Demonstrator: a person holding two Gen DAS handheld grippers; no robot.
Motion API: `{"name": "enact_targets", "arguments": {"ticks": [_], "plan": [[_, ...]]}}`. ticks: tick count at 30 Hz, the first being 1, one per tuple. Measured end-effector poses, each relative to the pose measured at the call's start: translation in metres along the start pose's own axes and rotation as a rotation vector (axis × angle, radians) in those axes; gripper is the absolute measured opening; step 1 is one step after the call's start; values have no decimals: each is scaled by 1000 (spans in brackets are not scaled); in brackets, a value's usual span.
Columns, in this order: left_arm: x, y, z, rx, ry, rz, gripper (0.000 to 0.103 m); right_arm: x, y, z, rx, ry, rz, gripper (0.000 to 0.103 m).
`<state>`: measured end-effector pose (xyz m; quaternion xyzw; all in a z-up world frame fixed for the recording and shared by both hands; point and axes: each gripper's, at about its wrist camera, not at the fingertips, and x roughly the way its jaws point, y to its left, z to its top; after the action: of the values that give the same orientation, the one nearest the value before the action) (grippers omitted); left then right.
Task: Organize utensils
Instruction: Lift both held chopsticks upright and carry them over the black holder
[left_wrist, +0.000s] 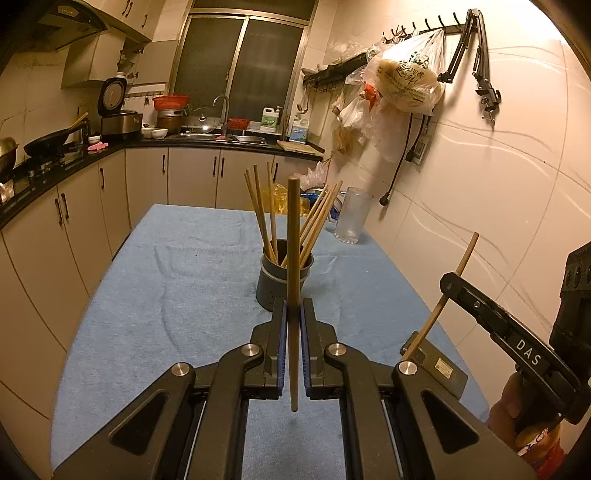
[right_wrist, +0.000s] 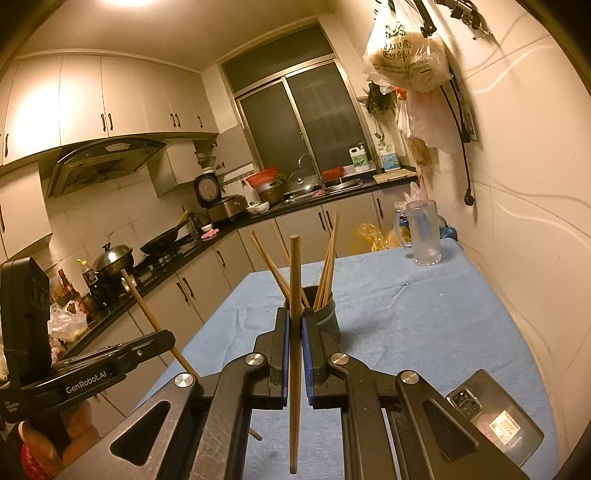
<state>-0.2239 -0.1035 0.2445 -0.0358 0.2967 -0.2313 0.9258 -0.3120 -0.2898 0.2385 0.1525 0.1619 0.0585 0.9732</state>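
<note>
Two chopsticks are in hand at this moment, one in each gripper. The left gripper (left_wrist: 293, 306) has its fingers (left_wrist: 281, 332) clamped on an upright chopstick (left_wrist: 293, 240), which is held near its middle, so that one end rises above the fingers and the other hangs below them. The right gripper (right_wrist: 294, 317) is likewise closed on a second chopstick (right_wrist: 294, 280), also held roughly upright.

Straight ahead of both pairs of fingers, the dark utensil holder (left_wrist: 284, 282) is seen standing on the blue cloth of the worktop (left_wrist: 166, 277), with several chopsticks (left_wrist: 264, 218) already leaning in it. In the right wrist view the holder is partly hidden behind the fingers, and how near it is cannot be told.

The step in hand is judged to be the carrying of the two picked-up chopsticks towards the holder; neither has yet been set in. For the next move, each chopstick would need to be brought over the open mouth of the holder, its lower end lined up between those already standing there, lowered, and then let go. Care would be called for so that the leaning chopsticks are not knocked, and so that the two grippers do not meet over the narrow mouth; one insertion at a time seems the safer order.
</note>
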Motion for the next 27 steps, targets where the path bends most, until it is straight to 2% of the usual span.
{"name": "enact_targets", "arguments": {"ticks": [17, 27], "plan": [[26, 5, 3, -15, 48, 14, 6, 24, -20, 3, 52, 25, -5, 7], [49, 5, 25, -6, 46, -13, 6, 41, -31, 19, 77, 23, 5, 7]]}}
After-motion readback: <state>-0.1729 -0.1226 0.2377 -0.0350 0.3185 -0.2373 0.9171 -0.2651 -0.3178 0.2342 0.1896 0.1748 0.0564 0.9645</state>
